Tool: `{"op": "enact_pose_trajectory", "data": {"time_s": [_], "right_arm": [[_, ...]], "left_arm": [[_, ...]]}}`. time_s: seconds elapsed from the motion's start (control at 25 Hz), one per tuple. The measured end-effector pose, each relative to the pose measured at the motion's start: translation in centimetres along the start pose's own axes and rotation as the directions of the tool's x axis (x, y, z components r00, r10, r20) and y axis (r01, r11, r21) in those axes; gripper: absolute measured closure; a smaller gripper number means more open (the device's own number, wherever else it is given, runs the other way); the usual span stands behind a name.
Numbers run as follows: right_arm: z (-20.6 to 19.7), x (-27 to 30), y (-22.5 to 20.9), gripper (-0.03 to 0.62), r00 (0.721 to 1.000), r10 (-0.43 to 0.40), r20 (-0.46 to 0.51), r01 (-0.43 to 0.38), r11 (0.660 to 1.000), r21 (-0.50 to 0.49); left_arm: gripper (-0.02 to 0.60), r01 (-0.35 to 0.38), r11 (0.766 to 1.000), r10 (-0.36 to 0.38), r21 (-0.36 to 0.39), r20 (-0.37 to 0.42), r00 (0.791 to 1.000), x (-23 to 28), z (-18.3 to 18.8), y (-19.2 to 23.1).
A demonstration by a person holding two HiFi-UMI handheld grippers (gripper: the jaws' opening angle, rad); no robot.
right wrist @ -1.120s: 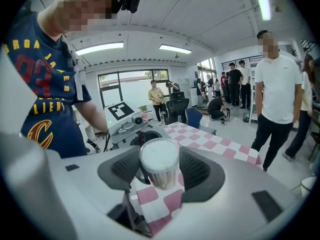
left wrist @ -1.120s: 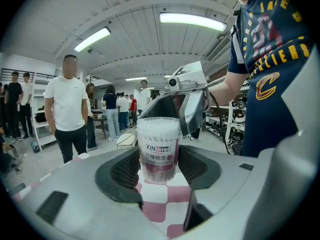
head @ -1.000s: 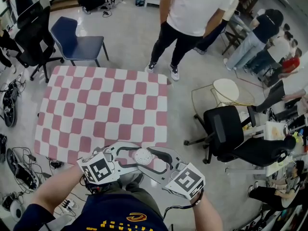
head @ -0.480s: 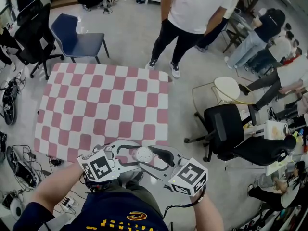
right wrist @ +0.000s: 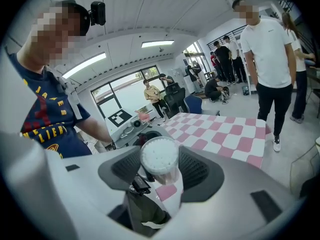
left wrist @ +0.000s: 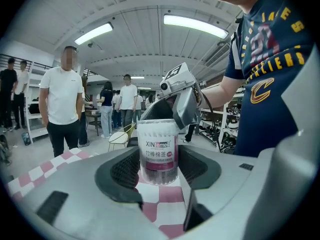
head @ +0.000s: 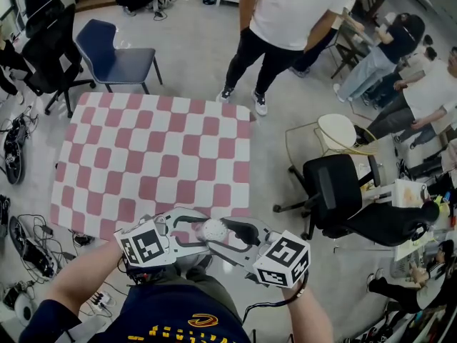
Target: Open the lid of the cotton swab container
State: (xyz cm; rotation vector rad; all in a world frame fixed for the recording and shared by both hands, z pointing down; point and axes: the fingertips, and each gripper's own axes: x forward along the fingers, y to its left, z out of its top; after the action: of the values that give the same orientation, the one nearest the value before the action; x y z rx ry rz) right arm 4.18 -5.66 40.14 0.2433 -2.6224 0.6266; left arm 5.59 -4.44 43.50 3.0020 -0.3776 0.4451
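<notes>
Cotton swab container (left wrist: pixel 158 151), full of swabs (left wrist: pixel 157 130), held by left fingers (left wrist: pixel 124 168); right fingers (right wrist: pixel 198 171) grip its lid (right wrist: pixel 159 154).

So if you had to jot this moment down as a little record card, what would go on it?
Surface: table under a pink-and-white checked cloth
Object: cotton swab container, upright at the table's near edge
Left gripper: clamped around the container's body
Right gripper: closed around the lid at the top
Lid state: appears to be on, not yet lifted
Onlooker: person in a white shirt standing beyond the far side
</notes>
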Motion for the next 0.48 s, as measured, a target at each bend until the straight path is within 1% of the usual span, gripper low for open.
{"op": "enact_pose_trajectory", "data": {"time_s": [0.16,0.48], "right_arm": [[-0.12,-0.01,0.0,0.347,1.0,0.008,-0.01,-0.008,0.999,0.031],[-0.29,-0.1,-0.07,0.349,0.999,0.027,-0.042,-0.024,0.997,0.075]], "left_arm": [[0.337,0.016,1.0,-0.016,-0.012,0.009,1.0,-0.05,0.01,-0.15],[0.337,0.026,1.0,-0.026,-0.004,0.01,1.0,0.0,0.04,-0.31]]}}
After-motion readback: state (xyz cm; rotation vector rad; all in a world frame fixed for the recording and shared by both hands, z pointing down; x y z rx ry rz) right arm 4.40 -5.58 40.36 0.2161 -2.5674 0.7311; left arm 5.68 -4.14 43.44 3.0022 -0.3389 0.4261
